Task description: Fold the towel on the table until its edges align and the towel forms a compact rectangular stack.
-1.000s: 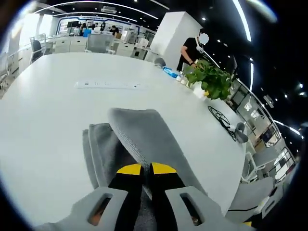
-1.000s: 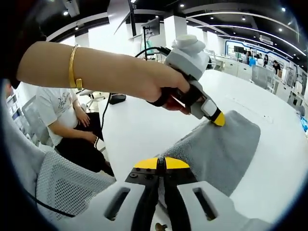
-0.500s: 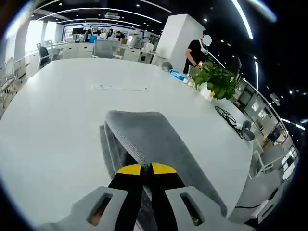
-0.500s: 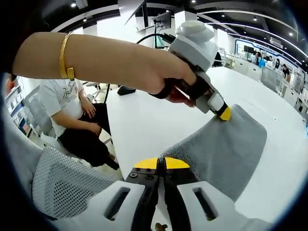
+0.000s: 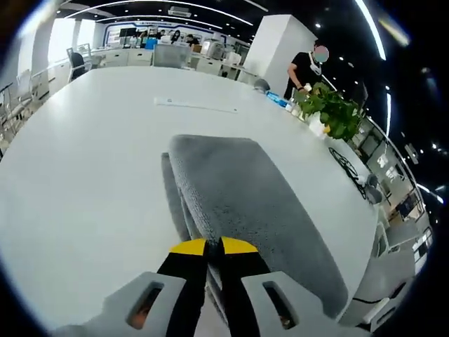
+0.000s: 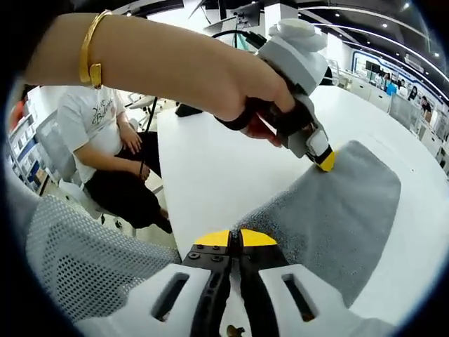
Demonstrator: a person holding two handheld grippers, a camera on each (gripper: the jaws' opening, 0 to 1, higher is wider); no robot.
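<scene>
A grey towel (image 5: pixel 245 189) lies folded over itself on the white table (image 5: pixel 84 161), its top layer lifted at the near edge. My left gripper (image 5: pixel 214 246) is shut on the towel's near edge, yellow tips together. In the right gripper view the same towel (image 6: pixel 337 210) stretches away from my right gripper (image 6: pixel 235 239), which is shut on its near corner. The left gripper (image 6: pixel 324 160), held by a hand with a gold bracelet (image 6: pixel 90 49), pinches the towel's far left corner there.
A potted plant (image 5: pixel 335 112) and a black wire object (image 5: pixel 347 168) stand near the table's right edge. A white strip (image 5: pixel 196 105) lies further back. A standing person (image 5: pixel 305 67) is behind the plant. A seated person (image 6: pixel 105 154) and mesh chair (image 6: pixel 84 274) are beside the table.
Both grippers have carried the held towel edge forward over the lower layer. The top layer now lies flatter and covers more of the layer beneath. Both stay shut.
</scene>
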